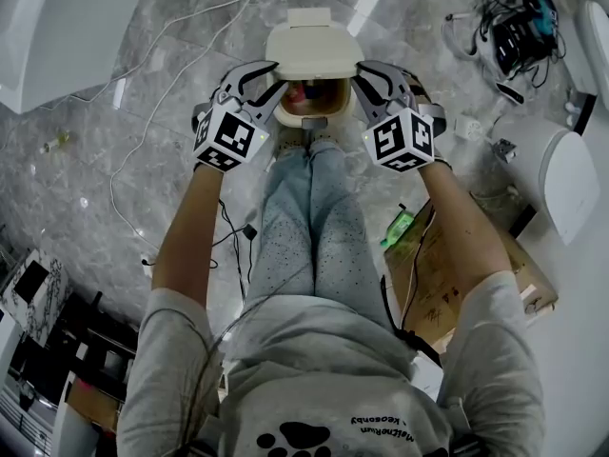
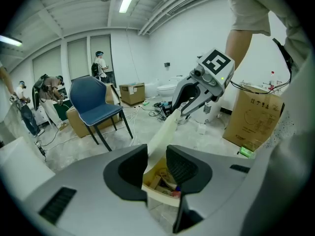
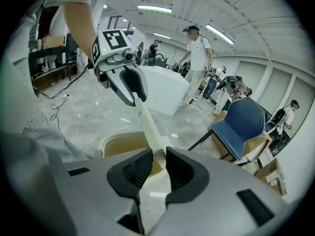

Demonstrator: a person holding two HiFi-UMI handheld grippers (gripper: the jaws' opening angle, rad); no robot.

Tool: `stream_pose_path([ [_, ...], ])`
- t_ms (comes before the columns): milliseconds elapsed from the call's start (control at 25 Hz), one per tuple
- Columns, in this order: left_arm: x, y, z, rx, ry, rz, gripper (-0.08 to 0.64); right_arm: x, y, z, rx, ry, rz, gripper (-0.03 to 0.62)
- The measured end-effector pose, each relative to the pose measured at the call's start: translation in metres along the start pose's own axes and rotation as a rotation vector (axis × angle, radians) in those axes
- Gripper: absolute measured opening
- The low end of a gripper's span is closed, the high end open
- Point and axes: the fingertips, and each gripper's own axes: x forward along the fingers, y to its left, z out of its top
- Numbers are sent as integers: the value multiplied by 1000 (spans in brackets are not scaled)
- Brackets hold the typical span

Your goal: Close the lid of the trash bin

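Both grippers are straddling the raised lid of the trash bin.

Just past the person's legs (image 1: pixel 309 219), I am holding the left gripper (image 1: pixel 263 80) and the right gripper (image 1: pixel 374 76) at the two side edges of the cream lid (image 1: pixel 312 50). Each pair of jaws is standing apart, with the lid's edge passing loosely between the pads. The lid is tilting up over the trash bin (image 1: pixel 315 123), which is sitting on the marble floor (image 1: pixel 181 98) with rubbish showing inside. Farther out, a white cable (image 1: pixel 195 25) is trailing across the floor.
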Motion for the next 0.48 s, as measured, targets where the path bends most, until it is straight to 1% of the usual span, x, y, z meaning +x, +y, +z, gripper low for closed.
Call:
stream_pose_path([
  [320, 1, -18, -16, 8, 23, -24, 137, 1, 21, -11, -25, 30, 10, 101],
  [480, 2, -28, -26, 41, 50, -40, 138, 3, 34, -17, -47, 49, 22, 106],
])
